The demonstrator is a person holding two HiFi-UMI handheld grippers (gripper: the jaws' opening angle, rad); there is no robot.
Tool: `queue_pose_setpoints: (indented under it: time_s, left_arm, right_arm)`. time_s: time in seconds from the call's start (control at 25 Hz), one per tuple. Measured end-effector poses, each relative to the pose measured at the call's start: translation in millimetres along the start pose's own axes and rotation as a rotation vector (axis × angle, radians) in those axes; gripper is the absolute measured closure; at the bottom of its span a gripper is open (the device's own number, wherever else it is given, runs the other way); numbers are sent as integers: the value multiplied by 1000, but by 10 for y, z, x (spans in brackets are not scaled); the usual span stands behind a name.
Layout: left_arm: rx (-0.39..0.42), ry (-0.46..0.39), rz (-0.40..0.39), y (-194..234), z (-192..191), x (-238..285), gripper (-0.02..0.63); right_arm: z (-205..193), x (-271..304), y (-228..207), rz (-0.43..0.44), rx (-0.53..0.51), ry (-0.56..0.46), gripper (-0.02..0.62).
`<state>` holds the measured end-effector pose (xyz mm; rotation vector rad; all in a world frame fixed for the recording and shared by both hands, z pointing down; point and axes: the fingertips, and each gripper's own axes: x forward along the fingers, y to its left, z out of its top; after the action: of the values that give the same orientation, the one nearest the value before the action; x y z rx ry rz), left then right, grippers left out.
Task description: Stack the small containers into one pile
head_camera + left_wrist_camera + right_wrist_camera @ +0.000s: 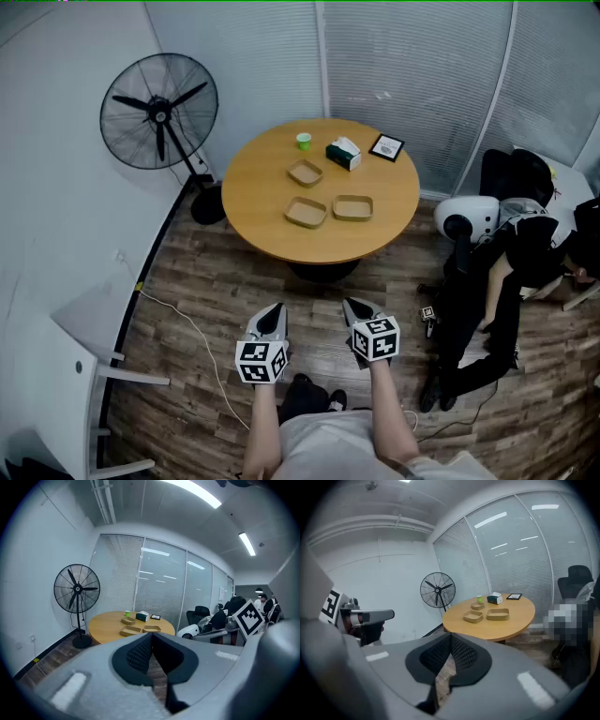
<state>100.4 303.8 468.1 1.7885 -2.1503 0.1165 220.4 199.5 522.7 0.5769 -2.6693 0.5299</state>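
I hold my left claw [274, 313] and my right claw [356, 311] low in front of me. They are side by side over the brown wood-plank floor [202, 281], and both are well short of the round light-wood table [258, 192]. In the left gripper view, my left claw's two dark ribbed jaws meet at their tips with nothing between them. The right gripper view shows the same for my right claw: tips pressed together, gripping nothing. The three small containers lie apart on the table top, each on its own. A square brown paper tray [305, 172] sits toward the far side. A near-left brown paper tray [307, 212] lies closer to me, and an oblong brown paper tray [352, 207] is just to its right. Farther back stand a small green cup [304, 141], a green-and-white tissue box [344, 153] and, to the right of that, a black-framed picture [386, 147]. A black standing fan [159, 111] is on the floor left of the table, against the white wall [56, 187].
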Motion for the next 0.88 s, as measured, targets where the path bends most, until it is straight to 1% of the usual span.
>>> queue_pose_setpoints:
  time_s: [0.2, 0.32, 0.4, 0.72, 0.88]
  left_arm:
    - [-26, -9, -8, -15, 89, -79, 603]
    - [-41, -25, -17, -46, 134, -96, 603]
    - [-48, -27, -19, -56, 130, -108, 603]
    - [-38, -5, -25, -20, 53, -133, 601]
    - [-28, 13, -36, -2, -12, -7, 601]
  right_arm:
    - [4, -15, 31, 3, -14, 7, 598]
    - [-3, -35, -19, -24, -31, 13, 598]
    - [12, -53, -38, -28, -38, 2, 598]
    - [68, -75, -9, 38, 19, -37, 595]
    - [38, 18, -99, 45, 34, -26, 595]
